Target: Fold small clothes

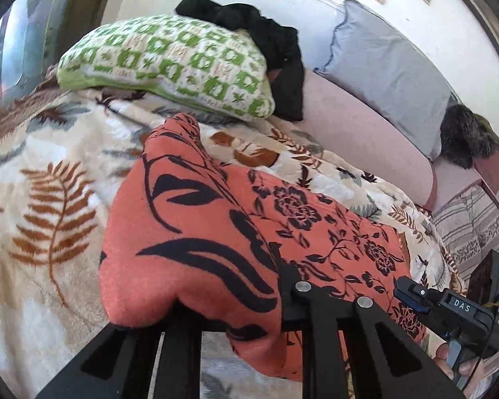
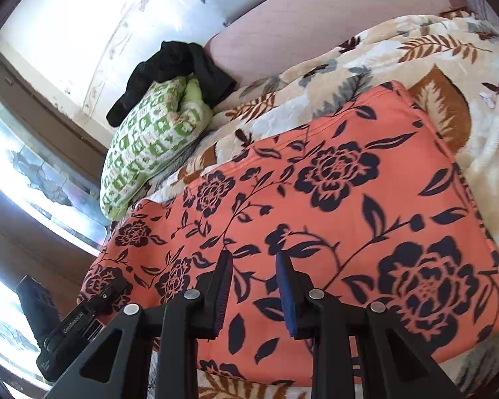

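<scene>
The orange floral garment [image 2: 332, 199] lies spread on the leaf-patterned blanket [image 1: 43, 199] of the bed, and both tongs are at its near edge. Seen from the right wrist, the cloth stretches away from the tongs with its long axis running from lower left toward upper right, mostly flat, the far edge ending near a brown leaf in the blanket's print. The right tongs [image 2: 254, 286] stand partly open above the near hem; the blue pads [image 2: 287, 296] show a clear gap and orange cloth is seen through it, but nothing appears pinched, so they hold nothing that can be made out. In the left wrist view, the left tongs [image 1: 282, 292] are nearly closed, with a thick fold of the garment bunched over and around them; the corner rises off the blanket in a hump, which suggests the cloth is pinched there, though the contact itself is hidden under the fabric. The right tongs [image 1: 412, 294] also show in this view, just beside the hem at its right end. The left hand is therefore the one already engaged; the right sits over the same near edge, further along it. Folding probably means carrying this near edge across toward the far side, along the garment's short direction. Beyond lie a green patterned pillow [image 1: 169, 66] and a black garment [image 1: 266, 36], well apart.
</scene>
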Action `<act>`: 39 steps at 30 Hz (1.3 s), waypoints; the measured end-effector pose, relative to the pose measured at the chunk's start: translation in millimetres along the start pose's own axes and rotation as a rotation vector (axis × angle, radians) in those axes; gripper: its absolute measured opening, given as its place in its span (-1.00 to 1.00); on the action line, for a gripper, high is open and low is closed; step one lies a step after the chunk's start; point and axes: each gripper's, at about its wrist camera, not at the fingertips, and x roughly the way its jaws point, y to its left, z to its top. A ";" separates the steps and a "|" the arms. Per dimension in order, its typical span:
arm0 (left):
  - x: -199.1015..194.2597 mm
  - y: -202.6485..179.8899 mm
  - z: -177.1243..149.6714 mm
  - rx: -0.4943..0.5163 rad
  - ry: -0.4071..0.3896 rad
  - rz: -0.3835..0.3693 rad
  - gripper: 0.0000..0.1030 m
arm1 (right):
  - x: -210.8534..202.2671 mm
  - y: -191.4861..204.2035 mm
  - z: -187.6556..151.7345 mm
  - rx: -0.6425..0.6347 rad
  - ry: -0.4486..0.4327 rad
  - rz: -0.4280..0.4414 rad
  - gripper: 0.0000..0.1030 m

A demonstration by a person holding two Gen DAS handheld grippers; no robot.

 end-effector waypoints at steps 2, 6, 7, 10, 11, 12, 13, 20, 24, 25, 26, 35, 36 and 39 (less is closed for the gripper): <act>-1.7 -24.6 3.2 0.068 -0.003 -0.012 -0.66 | -10.7 -14.5 8.2 0.045 -0.017 0.022 -0.37; 3.7 -75.5 -3.4 0.195 0.016 -0.053 -0.66 | -26.3 -40.1 23.3 0.117 -0.013 0.096 -0.37; 8.4 -87.5 -7.8 0.220 0.031 -0.064 -0.66 | -28.8 -45.9 25.9 0.134 -0.013 0.110 -0.37; 28.8 -123.7 -28.6 0.310 0.090 -0.085 -0.66 | -29.5 -65.7 31.4 0.206 0.014 0.185 -0.35; 39.2 -133.7 -37.1 0.332 0.125 -0.091 -0.66 | -29.5 -72.2 32.1 0.229 0.019 0.204 -0.33; 49.5 -141.4 -47.6 0.347 0.166 -0.097 -0.66 | -28.8 -77.4 32.5 0.247 0.028 0.216 -0.20; 61.9 -146.5 -57.1 0.351 0.212 -0.096 -0.66 | -26.8 -82.2 32.0 0.268 0.042 0.230 0.30; 65.9 -161.9 -75.4 0.432 0.203 -0.066 -0.23 | -13.3 -90.4 31.0 0.359 0.080 0.373 0.50; 47.6 -161.4 -74.7 0.428 0.224 -0.164 0.48 | 0.2 -72.0 32.1 0.330 0.125 0.382 0.50; 40.2 -161.2 -76.9 0.452 0.215 -0.187 0.51 | 2.2 -67.1 32.0 0.320 0.134 0.380 0.50; 30.6 -159.1 -79.2 0.484 0.195 -0.203 0.56 | 3.9 -62.9 32.0 0.314 0.141 0.376 0.50; 14.6 -92.1 -55.4 0.405 0.071 -0.126 0.69 | 14.8 -45.5 31.2 0.288 0.131 0.235 0.50; 16.5 -84.4 -51.7 0.375 0.076 -0.115 0.69 | 16.4 -41.4 32.4 0.275 0.127 0.215 0.50; 16.5 -73.1 -44.7 0.373 0.075 -0.119 0.69 | 26.2 -33.4 35.5 0.239 0.134 0.142 0.50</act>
